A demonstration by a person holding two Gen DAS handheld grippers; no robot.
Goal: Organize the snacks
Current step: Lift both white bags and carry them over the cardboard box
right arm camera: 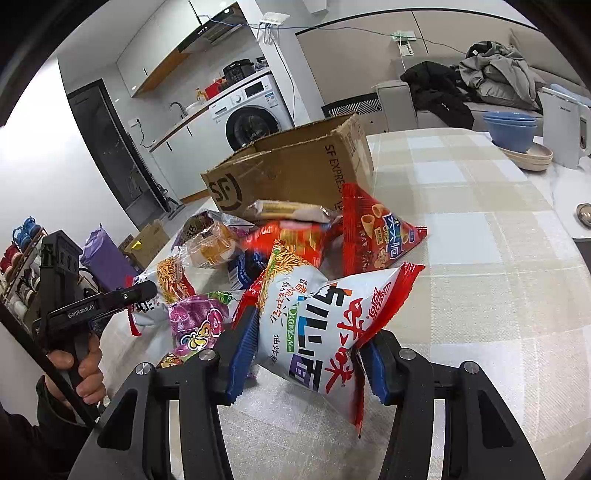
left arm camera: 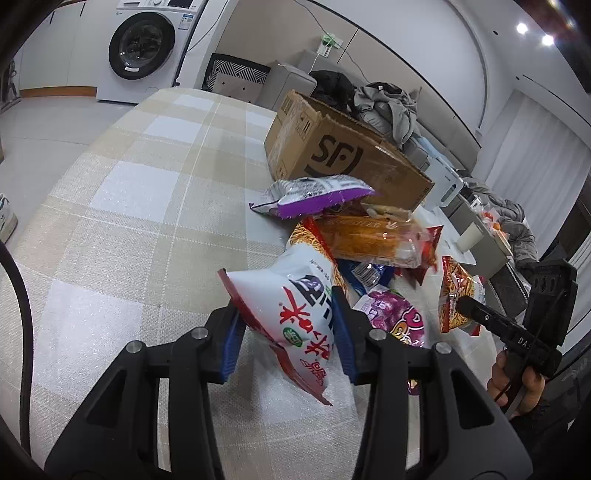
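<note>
Left wrist | crinkly white-red foil bag clamped | corrugated cardboard box

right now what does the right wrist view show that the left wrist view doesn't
Only the right wrist view: the blue bowls and the sink tap on the counter. Only the left wrist view: the ceiling lights and the curtain. Both: the cardboard box, the washing machine and the purple snack bag in the pile.
</note>
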